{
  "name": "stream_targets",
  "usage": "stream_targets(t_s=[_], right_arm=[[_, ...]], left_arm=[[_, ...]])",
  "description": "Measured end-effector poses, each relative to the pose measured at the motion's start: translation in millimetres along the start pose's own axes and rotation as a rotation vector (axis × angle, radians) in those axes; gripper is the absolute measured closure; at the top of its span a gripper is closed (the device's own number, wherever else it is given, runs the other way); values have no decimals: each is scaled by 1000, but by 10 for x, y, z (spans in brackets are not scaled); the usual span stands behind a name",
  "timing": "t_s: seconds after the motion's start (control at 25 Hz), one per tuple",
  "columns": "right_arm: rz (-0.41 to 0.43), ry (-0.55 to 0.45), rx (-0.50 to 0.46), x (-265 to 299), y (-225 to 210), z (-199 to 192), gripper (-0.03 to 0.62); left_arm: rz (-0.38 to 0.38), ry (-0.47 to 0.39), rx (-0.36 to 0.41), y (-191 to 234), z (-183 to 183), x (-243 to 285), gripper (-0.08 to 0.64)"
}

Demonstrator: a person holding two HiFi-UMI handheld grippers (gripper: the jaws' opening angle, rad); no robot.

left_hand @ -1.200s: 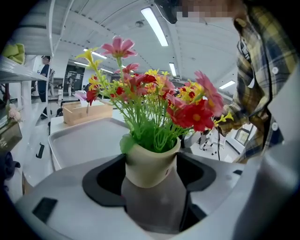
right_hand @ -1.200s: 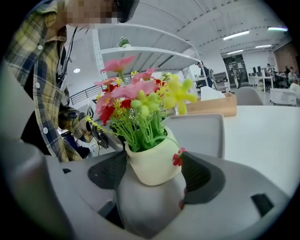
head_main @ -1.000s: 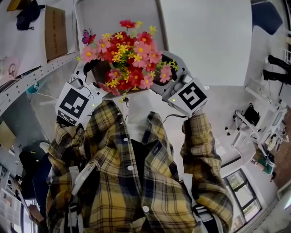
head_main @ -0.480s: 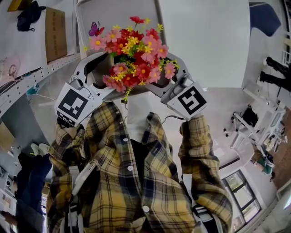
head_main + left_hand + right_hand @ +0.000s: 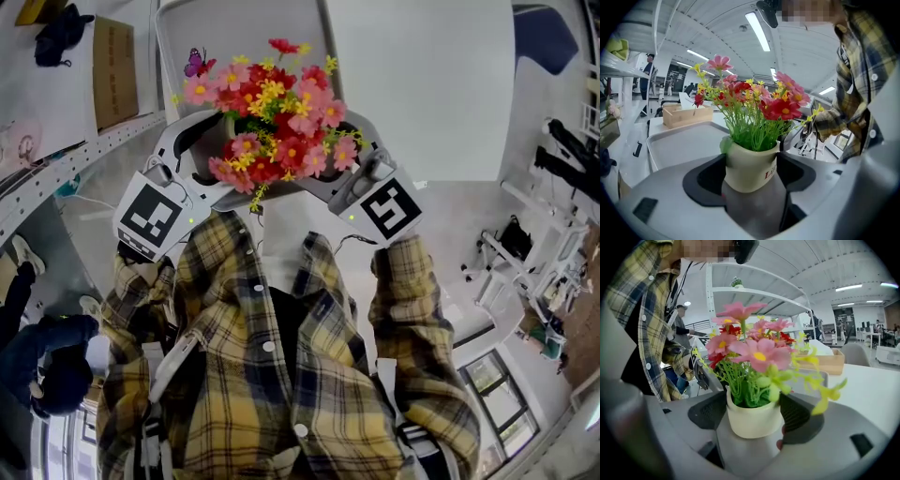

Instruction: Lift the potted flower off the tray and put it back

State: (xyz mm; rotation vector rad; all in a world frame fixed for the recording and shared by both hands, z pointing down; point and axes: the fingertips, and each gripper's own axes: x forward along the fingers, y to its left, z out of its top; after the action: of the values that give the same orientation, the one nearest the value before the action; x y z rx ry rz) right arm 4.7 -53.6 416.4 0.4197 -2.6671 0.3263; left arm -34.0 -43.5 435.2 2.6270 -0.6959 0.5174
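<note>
Together, your left gripper (image 5: 750, 174) and right gripper (image 5: 752, 420) each pinched the potted flower (image 5: 272, 122) near the tray (image 5: 679, 145); uneven squeezing could tilt it.

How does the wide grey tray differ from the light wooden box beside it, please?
The grey tray is wide, shallow and round-cornered; the wooden box is smaller, with taller straight walls. The tray is grey, the box pale brown. Both rest on the white table.
</note>
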Motion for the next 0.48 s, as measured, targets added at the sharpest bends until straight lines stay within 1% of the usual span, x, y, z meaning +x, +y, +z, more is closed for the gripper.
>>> stream_targets(t_s=[0.16,0.48], right_arm=[[-1,1,15,-1,16,18,247],[-6,-17,20,-4,23,29,247]], left_arm=[[10,-14,-29,-2,35,-35,233],[6,-26,-33,-4,41,-40,233]])
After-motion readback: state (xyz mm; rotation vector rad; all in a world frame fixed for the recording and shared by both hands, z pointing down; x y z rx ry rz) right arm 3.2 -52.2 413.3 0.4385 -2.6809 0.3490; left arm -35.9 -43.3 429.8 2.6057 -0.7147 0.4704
